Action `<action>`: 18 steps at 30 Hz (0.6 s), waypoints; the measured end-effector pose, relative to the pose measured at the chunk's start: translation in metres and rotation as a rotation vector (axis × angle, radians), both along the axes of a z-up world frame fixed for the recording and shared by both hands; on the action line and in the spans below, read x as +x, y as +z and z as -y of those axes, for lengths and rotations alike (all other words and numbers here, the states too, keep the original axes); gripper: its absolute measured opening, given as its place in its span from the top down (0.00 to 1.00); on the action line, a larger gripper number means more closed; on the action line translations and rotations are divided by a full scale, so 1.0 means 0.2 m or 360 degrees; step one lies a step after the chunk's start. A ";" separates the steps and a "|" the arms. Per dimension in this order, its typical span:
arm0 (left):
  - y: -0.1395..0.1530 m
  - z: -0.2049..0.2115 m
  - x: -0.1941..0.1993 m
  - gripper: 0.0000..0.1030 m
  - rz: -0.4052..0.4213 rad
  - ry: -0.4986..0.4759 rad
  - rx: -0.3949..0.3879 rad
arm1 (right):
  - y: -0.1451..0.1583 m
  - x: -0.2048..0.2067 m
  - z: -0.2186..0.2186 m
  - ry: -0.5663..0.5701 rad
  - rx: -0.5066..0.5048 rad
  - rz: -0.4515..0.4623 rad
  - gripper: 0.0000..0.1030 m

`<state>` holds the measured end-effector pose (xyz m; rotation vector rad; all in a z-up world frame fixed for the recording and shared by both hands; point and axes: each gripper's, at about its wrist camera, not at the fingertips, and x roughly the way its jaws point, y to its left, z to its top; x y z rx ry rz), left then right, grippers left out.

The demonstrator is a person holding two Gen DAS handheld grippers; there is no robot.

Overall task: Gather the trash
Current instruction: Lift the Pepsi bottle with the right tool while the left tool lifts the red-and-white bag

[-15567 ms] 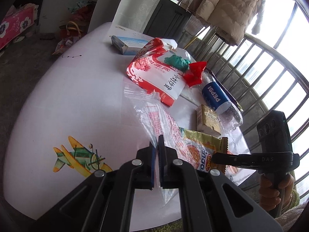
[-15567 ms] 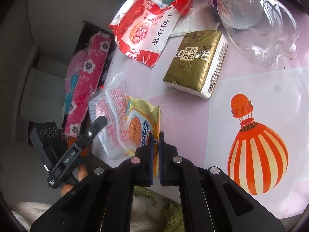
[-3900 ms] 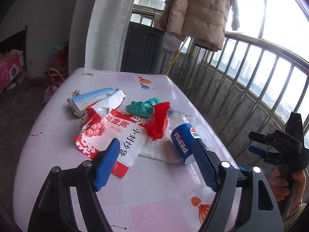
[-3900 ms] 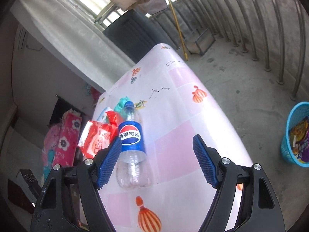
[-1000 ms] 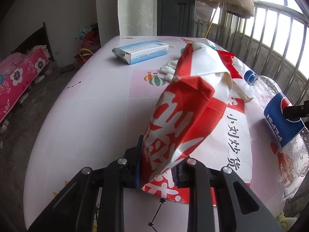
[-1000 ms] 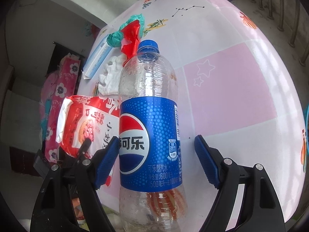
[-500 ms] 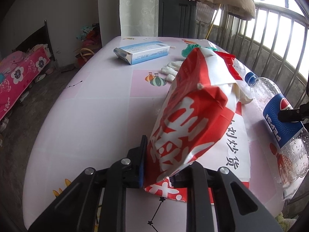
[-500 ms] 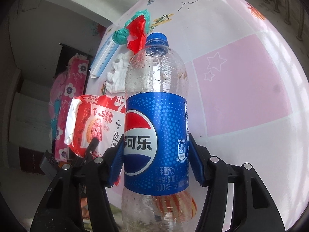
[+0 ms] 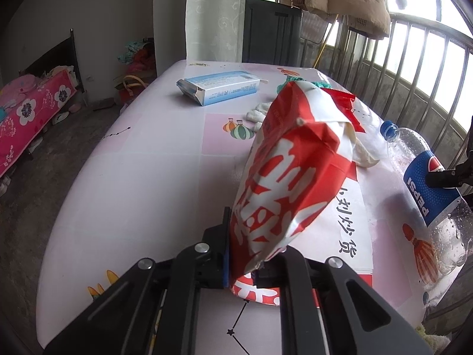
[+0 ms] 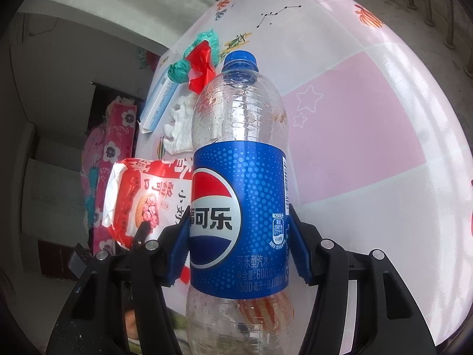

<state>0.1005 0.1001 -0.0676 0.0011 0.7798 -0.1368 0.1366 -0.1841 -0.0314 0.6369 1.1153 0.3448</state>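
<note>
Trash is at the pick-up step: the left gripper (image 9: 241,269), jaws just closing, pinches the red snack bag (image 9: 292,177), the right gripper (image 10: 238,251) clamps the Pepsi bottle (image 10: 239,207), so next both likely lift off the surface (image 9: 142,177).

railing (image 9: 414,68): daylit | curtain (image 9: 215,14): white | bed (image 9: 26,109): pink floral | floor (image 9: 68,139): grey

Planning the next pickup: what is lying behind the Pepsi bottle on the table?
Behind the bottle: a red wrapper, green plastic, a white crumpled cloth and a blue box. Anything directly behind the bottle's label is covered.
</note>
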 end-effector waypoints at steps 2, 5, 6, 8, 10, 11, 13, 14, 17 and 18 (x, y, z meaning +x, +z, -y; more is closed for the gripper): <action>0.01 0.00 -0.01 0.92 0.0015 0.0003 -0.0004 | 0.01 -0.01 0.00 -0.0001 0.0000 0.0008 0.46; 0.04 0.00 -0.03 0.93 0.0040 0.0005 -0.0011 | 0.02 -0.01 0.00 0.0001 0.0000 0.0022 0.46; 0.06 0.00 -0.03 0.94 0.0049 0.0006 -0.0014 | 0.02 -0.02 0.01 0.0002 0.0002 0.0029 0.46; 0.08 -0.01 -0.05 0.95 0.0071 0.0008 -0.0017 | 0.03 -0.02 0.01 0.0004 0.0005 0.0041 0.46; 0.10 -0.01 -0.07 0.96 0.0094 0.0010 -0.0025 | 0.04 -0.04 0.02 0.0007 0.0010 0.0057 0.46; 0.12 -0.01 -0.08 0.97 0.0106 0.0012 -0.0033 | 0.05 -0.04 0.02 0.0008 0.0011 0.0064 0.46; 0.15 -0.01 -0.09 0.98 0.0129 0.0014 -0.0050 | 0.06 -0.05 0.03 0.0007 0.0017 0.0081 0.46; 0.17 -0.02 -0.10 0.98 0.0141 0.0015 -0.0056 | 0.07 -0.06 0.03 0.0005 0.0020 0.0090 0.46; 0.22 -0.02 -0.13 0.98 0.0176 0.0016 -0.0082 | 0.09 -0.08 0.05 -0.0008 0.0027 0.0119 0.46; 0.24 -0.02 -0.14 0.98 0.0189 0.0013 -0.0088 | 0.10 -0.09 0.06 -0.0015 0.0033 0.0130 0.46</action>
